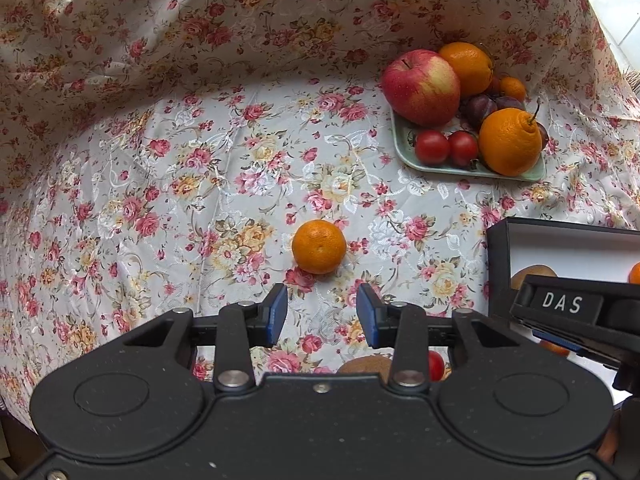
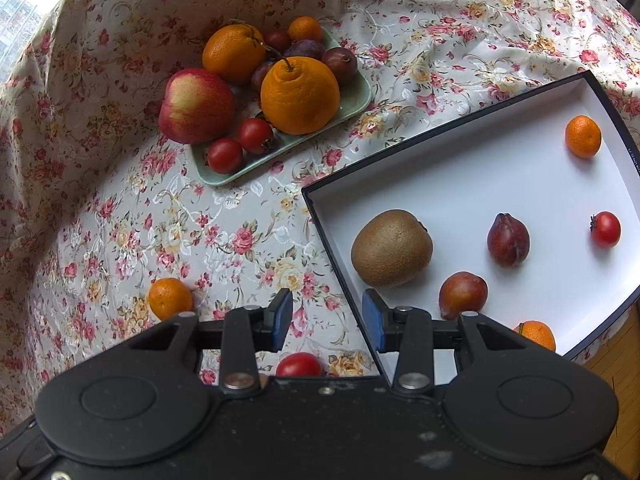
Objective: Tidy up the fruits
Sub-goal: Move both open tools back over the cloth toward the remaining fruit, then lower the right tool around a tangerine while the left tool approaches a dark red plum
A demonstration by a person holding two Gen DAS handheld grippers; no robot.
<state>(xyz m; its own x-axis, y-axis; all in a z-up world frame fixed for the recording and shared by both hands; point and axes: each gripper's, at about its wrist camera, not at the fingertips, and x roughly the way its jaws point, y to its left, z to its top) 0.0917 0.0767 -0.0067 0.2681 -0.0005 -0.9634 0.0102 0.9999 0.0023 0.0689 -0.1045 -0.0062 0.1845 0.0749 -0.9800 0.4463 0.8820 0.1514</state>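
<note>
Blue-padded and spread with nothing between its jaws, the left gripper (image 1: 322,316) hangs just short of the loose mandarin (image 1: 319,246) on the floral cloth (image 1: 168,184), a light, soft-skinned, roll-prone fruit probably best pinched gently across its widest middle.

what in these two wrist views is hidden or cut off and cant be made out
- Left wrist view: the brown fruit and red fruit near the bottom are mostly hidden by the left gripper body.
- Left wrist view: the box is cut by the right edge and blocked by the right gripper.
- Right wrist view: a tomato and a mandarin are half hidden behind the right gripper.
</note>
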